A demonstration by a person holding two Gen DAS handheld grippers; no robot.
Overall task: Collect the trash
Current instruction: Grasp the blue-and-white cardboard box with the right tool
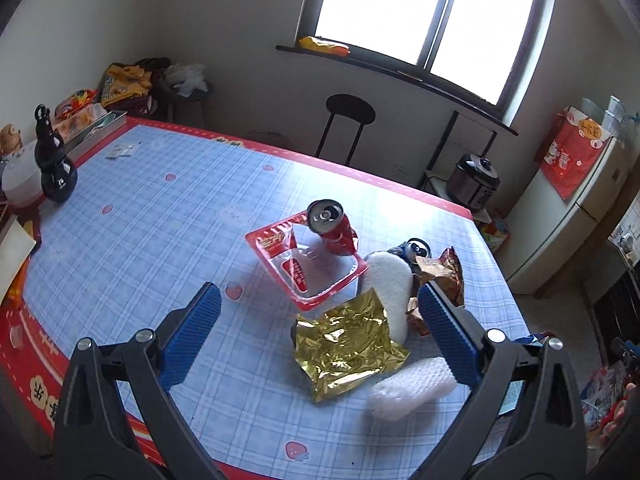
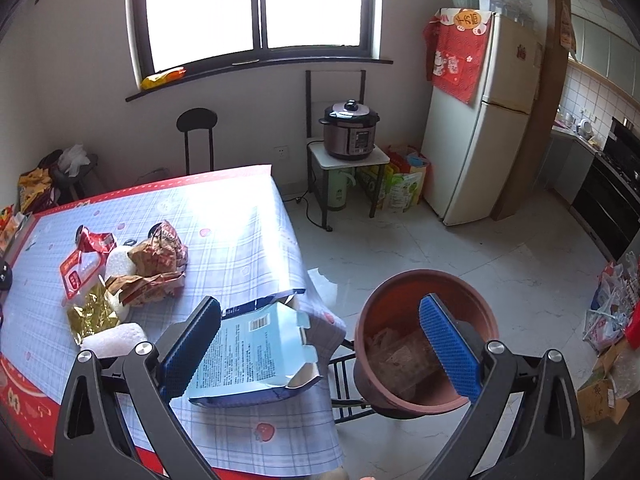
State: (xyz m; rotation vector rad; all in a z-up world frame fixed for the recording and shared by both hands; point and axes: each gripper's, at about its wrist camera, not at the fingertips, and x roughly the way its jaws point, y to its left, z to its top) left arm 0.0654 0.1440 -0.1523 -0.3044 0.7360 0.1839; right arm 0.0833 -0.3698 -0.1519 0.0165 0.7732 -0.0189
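I had both tools released and holding nothing: the left tool hovered wide above the heap of trash, and the right tool hovered wide over the corner of the counter. In the left wrist view the trash lay in the centre and lower right of the frame: a gold foil wrapper between the jaws, a white foam piece touching its lower right edge, a red plastic tray above it with a red can leaning at its far side, and a second can half hidden behind a white bag and a brown snack wrapper. In the right wrist view a blue box with open flaps lay at the lower centre, overhanging the counter edge, and the brown bin stood on the floor just beside, at the lower right, with some rubbish already inside. My worries were these. The foil was thin and flat, so the left pads could slide over it or pinch the tablecloth with it. The leaning can could roll away if I bumped the tray. The box could be pushed off the edge and fall beside the bin, not in it, if my right tool touched it before it closed.
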